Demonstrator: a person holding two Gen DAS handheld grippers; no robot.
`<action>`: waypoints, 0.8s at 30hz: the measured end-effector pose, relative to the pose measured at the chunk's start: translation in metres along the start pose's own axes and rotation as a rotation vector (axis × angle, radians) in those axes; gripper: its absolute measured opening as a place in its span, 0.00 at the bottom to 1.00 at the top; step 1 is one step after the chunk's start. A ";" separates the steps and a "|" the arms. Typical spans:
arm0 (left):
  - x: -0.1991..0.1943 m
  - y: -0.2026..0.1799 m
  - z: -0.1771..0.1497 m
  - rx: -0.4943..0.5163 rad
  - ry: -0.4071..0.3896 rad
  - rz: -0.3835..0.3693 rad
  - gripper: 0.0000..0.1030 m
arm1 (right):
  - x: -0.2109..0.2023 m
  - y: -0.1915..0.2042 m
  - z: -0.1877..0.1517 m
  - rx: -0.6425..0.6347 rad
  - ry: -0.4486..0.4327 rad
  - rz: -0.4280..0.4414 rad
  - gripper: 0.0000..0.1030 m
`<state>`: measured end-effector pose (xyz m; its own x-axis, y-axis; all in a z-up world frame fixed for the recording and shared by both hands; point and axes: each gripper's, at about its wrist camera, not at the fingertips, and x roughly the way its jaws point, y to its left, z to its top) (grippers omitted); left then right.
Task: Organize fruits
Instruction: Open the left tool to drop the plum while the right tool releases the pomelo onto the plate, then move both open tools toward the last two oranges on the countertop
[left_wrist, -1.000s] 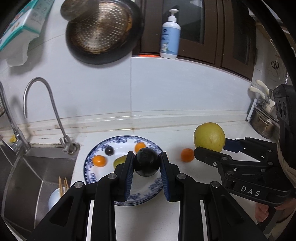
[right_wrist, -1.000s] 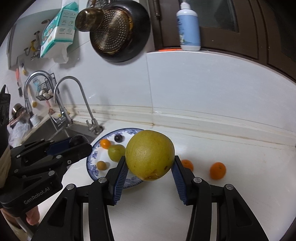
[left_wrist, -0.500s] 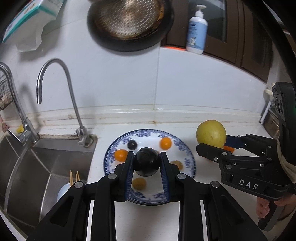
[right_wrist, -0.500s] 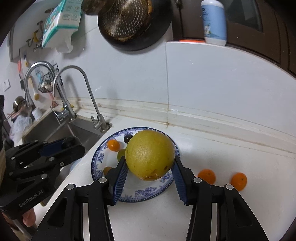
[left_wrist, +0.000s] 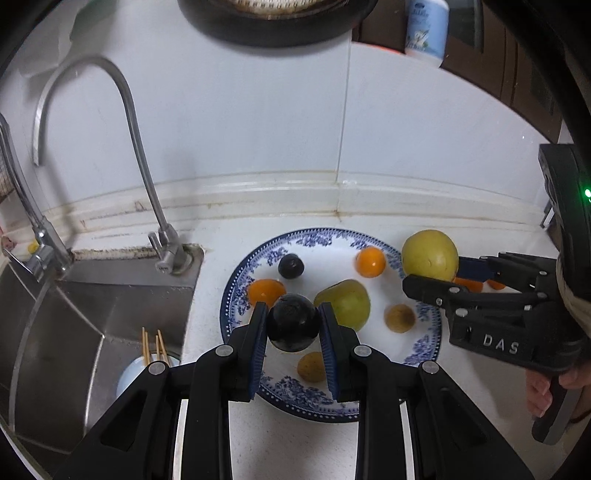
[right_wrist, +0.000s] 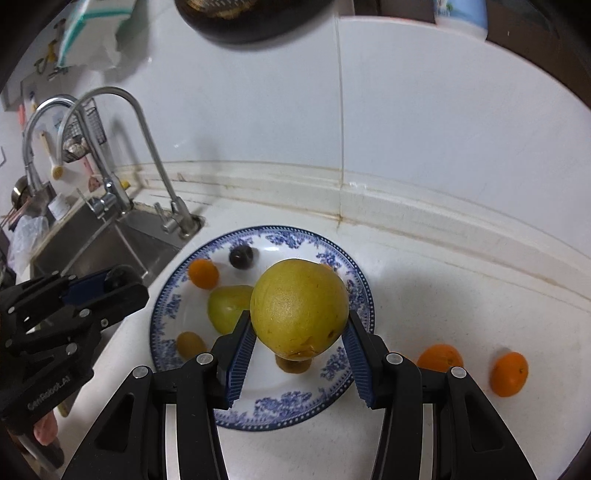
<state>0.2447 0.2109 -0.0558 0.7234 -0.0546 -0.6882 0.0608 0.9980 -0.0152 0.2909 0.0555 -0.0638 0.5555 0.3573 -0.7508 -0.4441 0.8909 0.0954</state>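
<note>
Two grippers: left gripper (left_wrist: 293, 325) clamps dark fruit (left_wrist: 293, 322), right gripper (right_wrist: 299, 332) clamps yellow fruit (right_wrist: 299, 314); six fruits on plate (left_wrist: 424, 350).

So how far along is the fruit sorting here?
Partly done: six fruits already lie on the blue-patterned plate, including a green pear. In hand: the left gripper holds a dark round fruit, the right gripper a large yellow fruit, both above the plate. Left: two oranges on the counter.
</note>
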 end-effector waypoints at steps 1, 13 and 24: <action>0.005 0.001 -0.001 -0.003 0.012 0.000 0.26 | 0.005 -0.002 0.001 0.005 0.012 0.000 0.47; 0.036 0.010 -0.002 -0.010 0.094 -0.008 0.26 | 0.041 -0.010 0.003 0.013 0.079 -0.005 0.47; 0.032 0.005 -0.001 -0.002 0.096 -0.012 0.35 | 0.035 -0.012 0.003 0.021 0.050 -0.001 0.52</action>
<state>0.2679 0.2144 -0.0784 0.6536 -0.0635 -0.7542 0.0679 0.9974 -0.0251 0.3180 0.0578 -0.0894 0.5197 0.3425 -0.7827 -0.4285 0.8971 0.1080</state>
